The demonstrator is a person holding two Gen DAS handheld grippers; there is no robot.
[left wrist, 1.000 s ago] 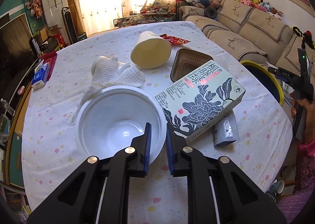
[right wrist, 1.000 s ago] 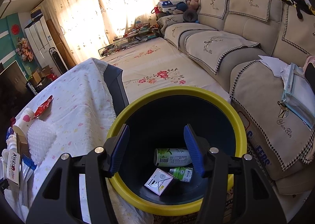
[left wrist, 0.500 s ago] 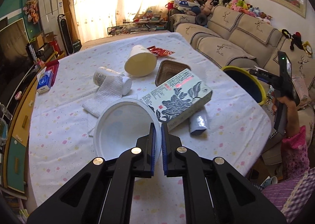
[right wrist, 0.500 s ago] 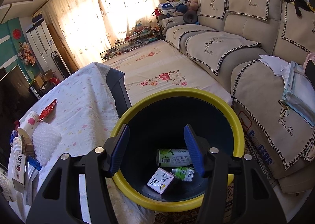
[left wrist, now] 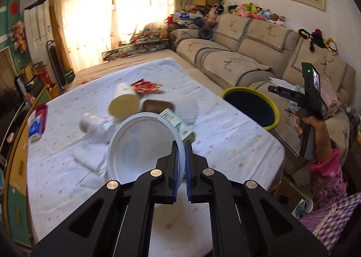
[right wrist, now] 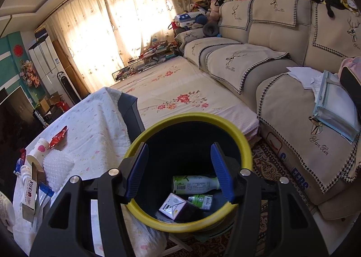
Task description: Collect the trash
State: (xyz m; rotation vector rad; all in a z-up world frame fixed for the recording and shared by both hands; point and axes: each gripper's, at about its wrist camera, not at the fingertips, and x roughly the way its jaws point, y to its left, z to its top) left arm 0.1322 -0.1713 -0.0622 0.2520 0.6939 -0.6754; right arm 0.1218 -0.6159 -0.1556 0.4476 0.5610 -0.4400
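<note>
My left gripper (left wrist: 181, 150) is shut on the rim of a white plastic bowl (left wrist: 140, 146) and holds it tilted above the table (left wrist: 237, 141). Behind it lie a paper cup (left wrist: 124, 102), a brown tray (left wrist: 158, 105), a green box (left wrist: 180, 126), a red wrapper (left wrist: 145, 86) and a white tissue (left wrist: 90, 144). My right gripper (right wrist: 179, 169) is open and empty above the yellow-rimmed bin (right wrist: 246, 150). Inside the bin lie a bottle (right wrist: 194, 184) and a small carton (right wrist: 174, 206). The bin (left wrist: 250, 105) stands beside the table's right edge.
A beige sofa (left wrist: 248, 53) runs along the right wall. A blue tissue pack (left wrist: 36, 126) lies at the table's left edge. In the right wrist view, a red wrapper (right wrist: 58, 136), a cup (right wrist: 38, 150) and a box (right wrist: 29, 193) lie on the table.
My left gripper closed on the bowl's rim and lifted it off the table, tilting it. The right gripper stayed open over the bin and rose slightly.
</note>
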